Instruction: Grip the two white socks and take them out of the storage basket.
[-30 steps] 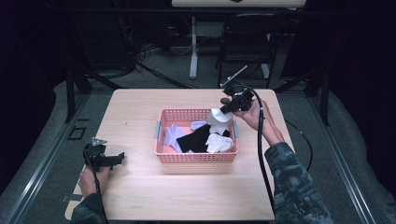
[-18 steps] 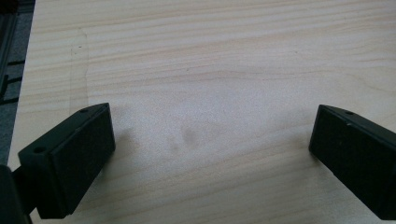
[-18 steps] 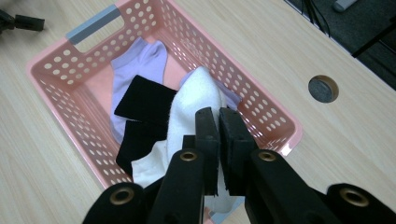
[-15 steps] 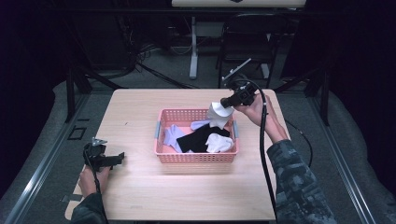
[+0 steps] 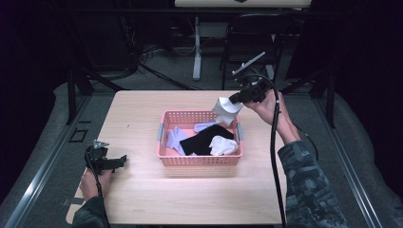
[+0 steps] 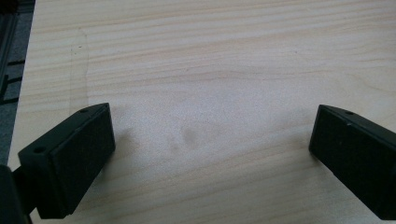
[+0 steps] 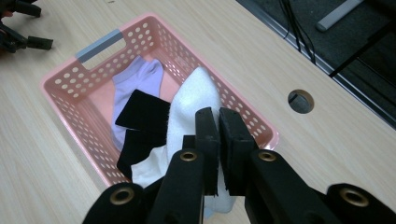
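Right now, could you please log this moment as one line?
right gripper: shut on white sock, above pink basket | left gripper: open, over table

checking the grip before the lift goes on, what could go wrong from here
The right tongs pinch the white sock near one end, so most of it hangs free and could slip out and drop. It hangs over the pink basket's far corner, so a fall might land half on the rim or on the table. Its loose end also hangs close to the black sock and could drag it.
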The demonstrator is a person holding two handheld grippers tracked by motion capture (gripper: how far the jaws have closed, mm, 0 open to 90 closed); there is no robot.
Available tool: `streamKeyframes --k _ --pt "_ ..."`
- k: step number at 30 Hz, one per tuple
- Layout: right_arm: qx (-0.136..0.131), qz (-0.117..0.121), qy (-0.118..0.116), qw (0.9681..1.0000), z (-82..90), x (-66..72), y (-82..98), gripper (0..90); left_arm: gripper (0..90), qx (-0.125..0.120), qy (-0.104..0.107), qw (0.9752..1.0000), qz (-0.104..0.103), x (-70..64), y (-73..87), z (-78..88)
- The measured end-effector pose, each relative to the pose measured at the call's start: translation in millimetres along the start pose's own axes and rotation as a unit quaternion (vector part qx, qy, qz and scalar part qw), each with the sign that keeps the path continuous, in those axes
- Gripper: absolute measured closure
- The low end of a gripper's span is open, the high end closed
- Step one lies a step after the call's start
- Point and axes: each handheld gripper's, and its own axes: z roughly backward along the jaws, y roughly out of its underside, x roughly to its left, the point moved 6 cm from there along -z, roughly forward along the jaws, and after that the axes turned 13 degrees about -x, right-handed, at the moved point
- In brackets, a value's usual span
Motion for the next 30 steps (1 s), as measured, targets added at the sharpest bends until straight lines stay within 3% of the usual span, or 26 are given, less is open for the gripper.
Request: streamKeyframes --k 17,30 --pt "-0.028 -0.021 0.044 0.9984 46.0 -31.1 9.0 87.0 0.2 0.0 0.0 1.0 0.0 0.0 0.0 0.0" --pt "-0.016 -0.051 0.094 0.9941 65.4 -60.9 41.8 87.0 0.2 0.0 -0.001 1.0 -0.001 0.0 0.0 0.1"
